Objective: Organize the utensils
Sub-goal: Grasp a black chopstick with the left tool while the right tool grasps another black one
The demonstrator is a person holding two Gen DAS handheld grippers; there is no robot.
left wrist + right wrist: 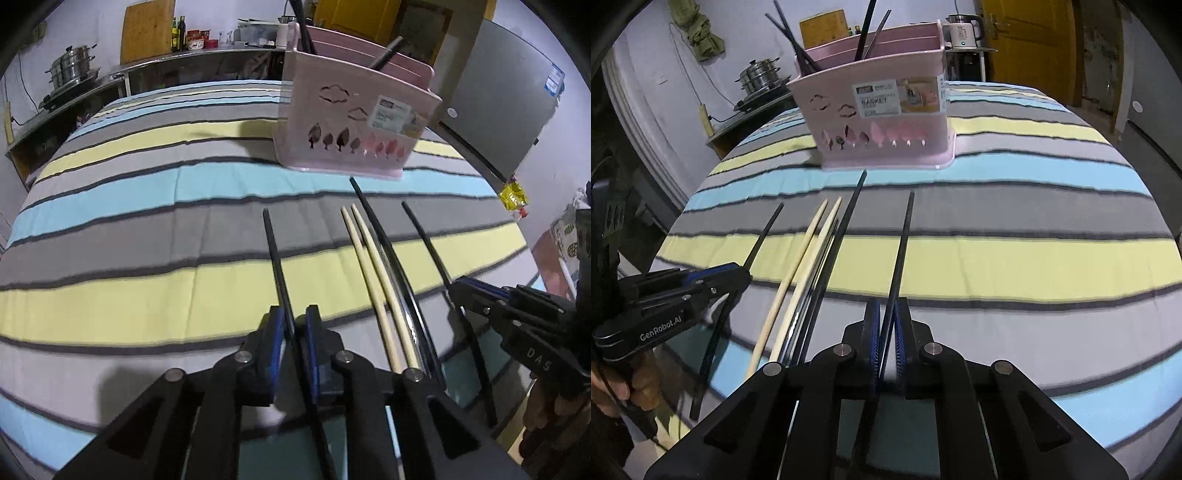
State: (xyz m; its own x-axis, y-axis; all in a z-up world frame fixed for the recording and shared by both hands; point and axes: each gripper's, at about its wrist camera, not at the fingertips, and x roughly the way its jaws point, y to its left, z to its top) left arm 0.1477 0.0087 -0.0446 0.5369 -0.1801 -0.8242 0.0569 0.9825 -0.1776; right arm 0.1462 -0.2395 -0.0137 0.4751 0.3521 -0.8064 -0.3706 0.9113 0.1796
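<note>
A pink utensil holder (pixel 351 122) (pixel 882 122) with several dark chopsticks standing in it sits at the far side of the striped cloth (pixel 147 192). My left gripper (pixel 294 317) (pixel 744 271) is shut on one black chopstick (pixel 273 254), which runs slanted between its blue pads. My right gripper (pixel 886 314) (pixel 454 286) is shut on another black chopstick (pixel 905 240). Between the two grippers lie a pair of pale wooden chopsticks (pixel 373 266) (pixel 801 266) and dark chopsticks (pixel 384 240) (pixel 842 229), all pointing toward the holder.
A grey fridge (pixel 498 110) stands to the right of the table. A counter with steel pots (pixel 72 66), bottles and a wooden board runs along the back left. A kettle (pixel 962 31) and a yellow door (pixel 1030 44) are behind the holder. A person's hand holds each gripper handle.
</note>
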